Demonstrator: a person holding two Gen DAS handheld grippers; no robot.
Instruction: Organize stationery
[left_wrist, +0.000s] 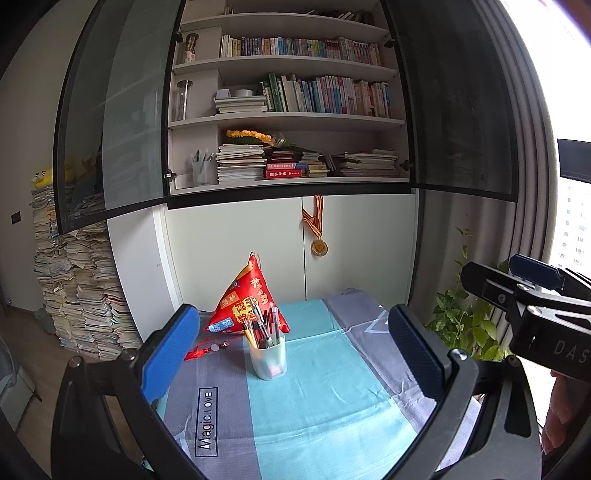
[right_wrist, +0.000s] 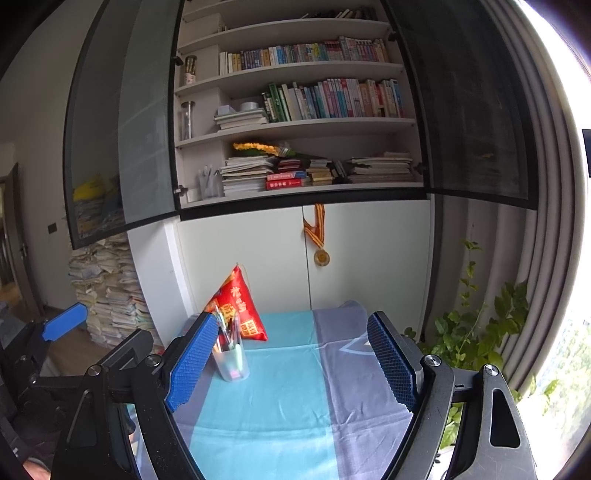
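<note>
Pen cup (left_wrist: 267, 358) full, sitting on the counter (left_wrist: 325, 398)
Left tool (left_wrist: 291, 354) and right tool (right_wrist: 291, 363) both spread wide, holding nothing.

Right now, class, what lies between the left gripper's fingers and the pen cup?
Only bare striped cloth. In the left wrist view, the open left gripper frames the pen cup, nothing lying between.

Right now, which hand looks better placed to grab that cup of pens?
Probably left: the pen cup sits centred between the open left gripper, while it lies off to the side of the open right gripper.
</note>
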